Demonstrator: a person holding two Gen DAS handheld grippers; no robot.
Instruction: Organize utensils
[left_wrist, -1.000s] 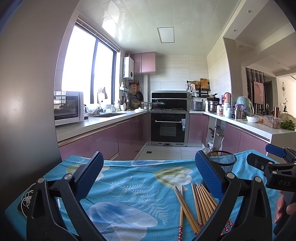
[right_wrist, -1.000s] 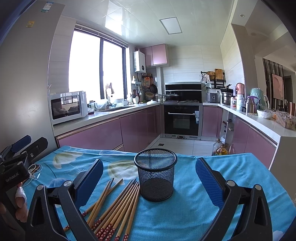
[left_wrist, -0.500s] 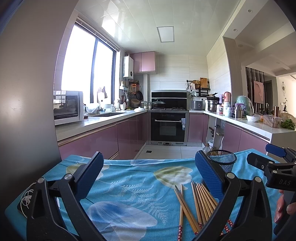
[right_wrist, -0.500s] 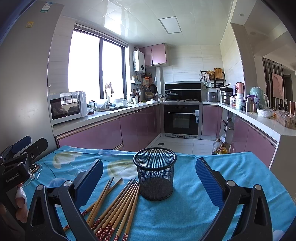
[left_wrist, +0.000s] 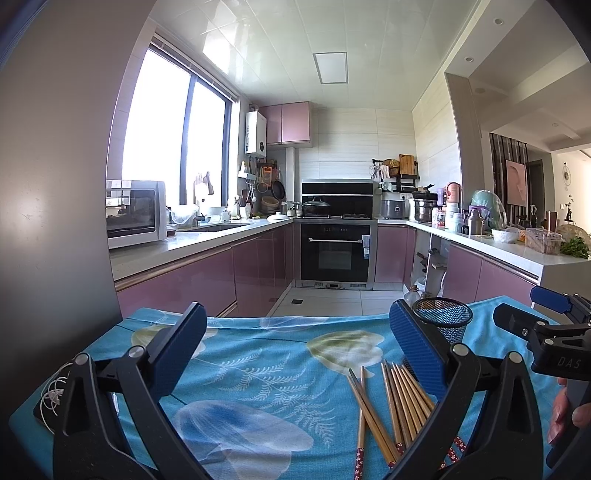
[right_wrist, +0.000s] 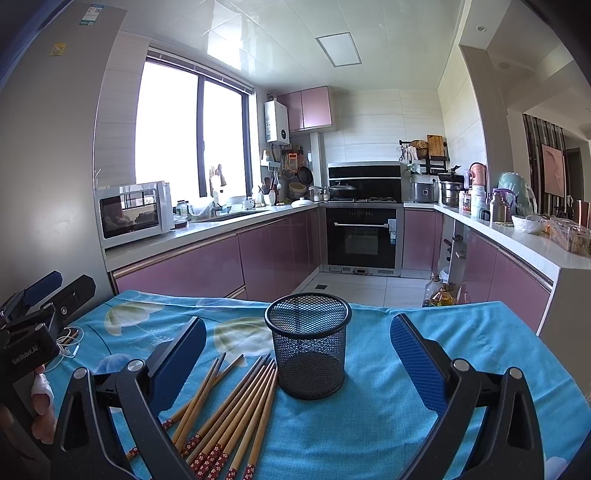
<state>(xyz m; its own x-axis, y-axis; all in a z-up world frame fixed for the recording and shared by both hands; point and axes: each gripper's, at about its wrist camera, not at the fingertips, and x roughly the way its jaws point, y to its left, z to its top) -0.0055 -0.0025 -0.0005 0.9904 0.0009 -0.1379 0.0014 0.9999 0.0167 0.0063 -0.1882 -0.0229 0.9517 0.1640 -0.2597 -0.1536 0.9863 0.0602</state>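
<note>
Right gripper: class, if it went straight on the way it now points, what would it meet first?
Probably the mesh cup, standing upright between the open right gripper fingers' line; depth is uncertain.

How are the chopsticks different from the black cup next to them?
The chopsticks lie flat on the blue cloth; the mesh cup stands upright. The chopsticks are brown wood with red flowered ends; the mesh cup is black see-through wire. There are many chopsticks but one mesh cup, and it looks empty. Both rest on the same cloth, side by side, and neither is being held.
</note>
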